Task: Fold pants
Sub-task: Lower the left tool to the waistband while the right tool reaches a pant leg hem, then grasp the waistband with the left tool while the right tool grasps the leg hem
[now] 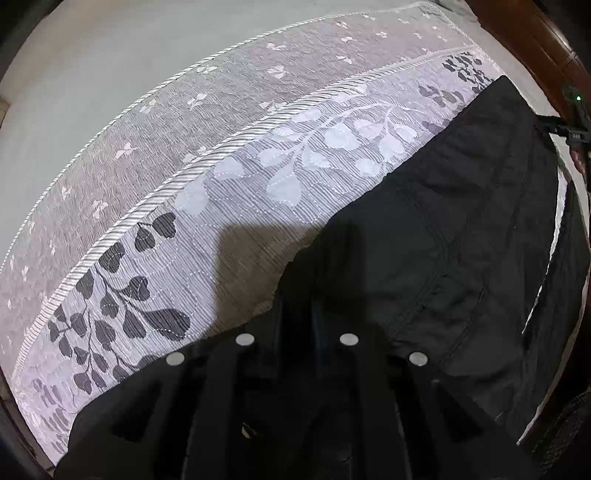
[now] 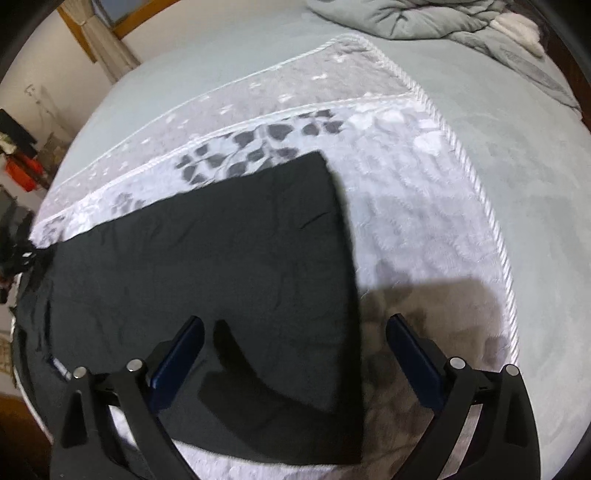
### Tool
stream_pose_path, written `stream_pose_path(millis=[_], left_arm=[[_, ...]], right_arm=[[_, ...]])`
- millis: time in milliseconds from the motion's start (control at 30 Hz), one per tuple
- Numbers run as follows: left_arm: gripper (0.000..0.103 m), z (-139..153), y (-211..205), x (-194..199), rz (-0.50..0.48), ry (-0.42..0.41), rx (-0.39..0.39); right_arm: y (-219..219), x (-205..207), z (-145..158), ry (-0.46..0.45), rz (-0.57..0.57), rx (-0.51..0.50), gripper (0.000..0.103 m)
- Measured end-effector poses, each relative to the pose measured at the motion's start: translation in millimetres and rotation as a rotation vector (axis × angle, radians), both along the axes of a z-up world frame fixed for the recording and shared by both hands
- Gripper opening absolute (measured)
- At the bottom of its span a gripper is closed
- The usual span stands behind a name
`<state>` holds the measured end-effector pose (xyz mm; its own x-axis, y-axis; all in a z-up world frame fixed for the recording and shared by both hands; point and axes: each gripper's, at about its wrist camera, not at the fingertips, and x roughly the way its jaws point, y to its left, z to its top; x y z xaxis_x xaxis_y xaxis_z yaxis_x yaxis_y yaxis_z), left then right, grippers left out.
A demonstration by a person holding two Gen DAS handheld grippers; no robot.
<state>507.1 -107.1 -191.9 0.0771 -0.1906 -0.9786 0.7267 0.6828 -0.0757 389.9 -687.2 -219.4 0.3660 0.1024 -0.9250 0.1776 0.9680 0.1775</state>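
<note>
Black pants [image 2: 207,266] lie flat on a grey leaf-patterned blanket [image 2: 406,206] on a bed. In the right wrist view my right gripper [image 2: 295,325] is open, its blue pads [image 2: 413,354] spread wide above the pants' right edge, holding nothing. In the left wrist view the pants [image 1: 461,236] fill the right side. My left gripper [image 1: 295,295] looks shut with its dark fingers close together on the pants' near corner; black on black hides the exact grip.
The blanket [image 1: 258,177] lies on a pale green bedsheet [image 2: 517,147]. A crumpled grey duvet [image 2: 443,22] is at the far end. A wooden bed frame [image 1: 535,40] and room clutter [image 2: 22,162] lie beyond the edges.
</note>
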Motion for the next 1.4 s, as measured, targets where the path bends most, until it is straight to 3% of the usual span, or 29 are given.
stream_pose_path(millis=[200,367,467,500,533,567,600,633,700,767,1067,1200,1400], left_arm=[[0.012,-2,-6,1,-0.015,0.008,0.043],[0.013,-2,-7,2,-0.01,0.014,0.033],[0.014,-3,-6,3,-0.003,0.021,0.02],[0.014,-4,-5,3,-0.006,0.017,0.02],[0.014,-4,-4,3,-0.006,0.016,0.02],[0.014,-4,-3,4,0.001,0.017,0.018],[0.014,-5,-2,3,0.009,0.018,0.015],[0.014,-5,-2,3,0.018,0.018,0.013],[0.014,-3,-4,-1,0.031,0.006,0.021],[0.012,-1,-5,-7,0.036,-0.02,0.035],[0.009,24,4,-35,0.122,-0.083,0.005],[0.009,57,15,-59,0.132,-0.119,-0.042],[0.009,109,38,-113,0.156,-0.184,-0.116]], right_arm=[[-8,36,2,-0.025,-0.044,-0.056,0.099],[-14,74,0,-0.033,-0.075,-0.078,0.099],[-17,88,-11,0.01,-0.078,-0.07,0.09],[-17,89,-14,0.021,-0.079,-0.078,0.085],[-16,89,-13,0.006,-0.076,-0.081,0.07],[-15,88,-12,-0.007,-0.069,-0.072,0.062],[-14,86,-11,-0.017,-0.061,-0.049,0.042],[-14,87,-11,-0.022,-0.052,-0.02,0.036],[-7,86,-6,-0.025,-0.033,-0.079,0.026],[-4,82,1,-0.043,-0.026,-0.077,0.022],[30,17,88,-0.279,0.073,-0.106,0.017],[51,-37,132,-0.392,0.11,-0.1,0.016],[57,-119,169,-0.518,0.092,-0.04,0.015]])
